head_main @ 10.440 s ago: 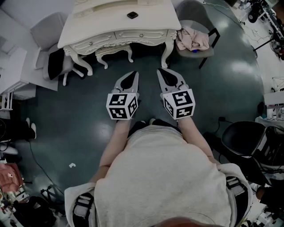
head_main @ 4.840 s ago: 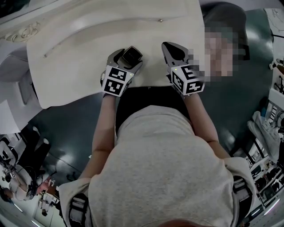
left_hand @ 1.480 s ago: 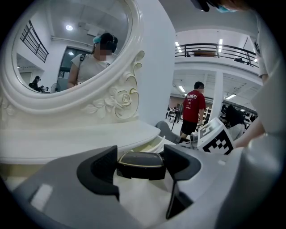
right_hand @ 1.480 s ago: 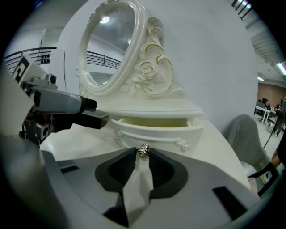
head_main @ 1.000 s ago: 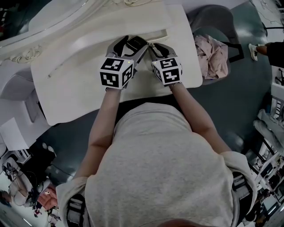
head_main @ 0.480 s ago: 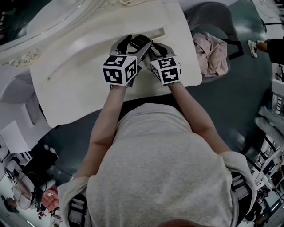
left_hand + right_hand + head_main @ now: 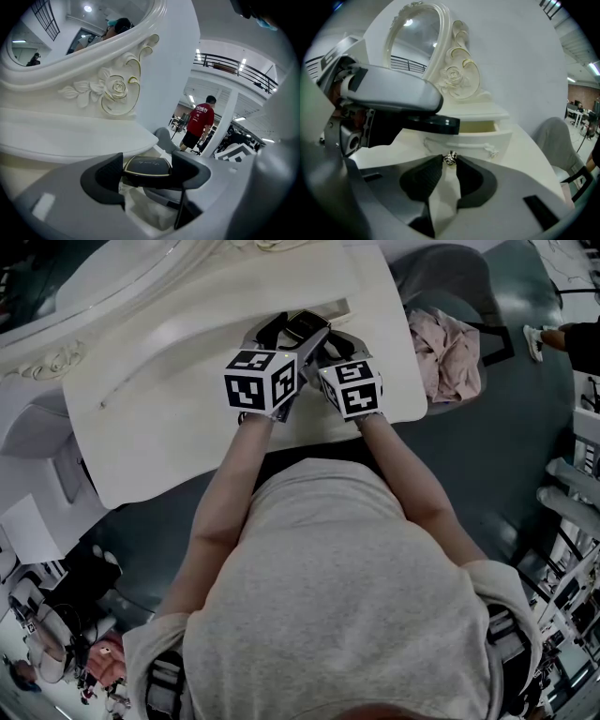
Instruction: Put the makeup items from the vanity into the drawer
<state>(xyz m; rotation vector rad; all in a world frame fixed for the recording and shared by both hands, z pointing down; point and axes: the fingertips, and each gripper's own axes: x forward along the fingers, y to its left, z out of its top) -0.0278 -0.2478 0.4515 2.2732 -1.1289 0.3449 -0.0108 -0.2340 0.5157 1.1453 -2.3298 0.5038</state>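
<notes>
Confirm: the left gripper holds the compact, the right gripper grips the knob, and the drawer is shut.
Not shut: the right gripper view shows the drawer open. The left gripper does hold the compact, and the right gripper grips the knob.

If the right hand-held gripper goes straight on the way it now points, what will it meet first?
The drawer front, at once: the right hand-held gripper has its jaws shut on the knob of that drawer. Pushing on would probably slide the open drawer back in.
</notes>
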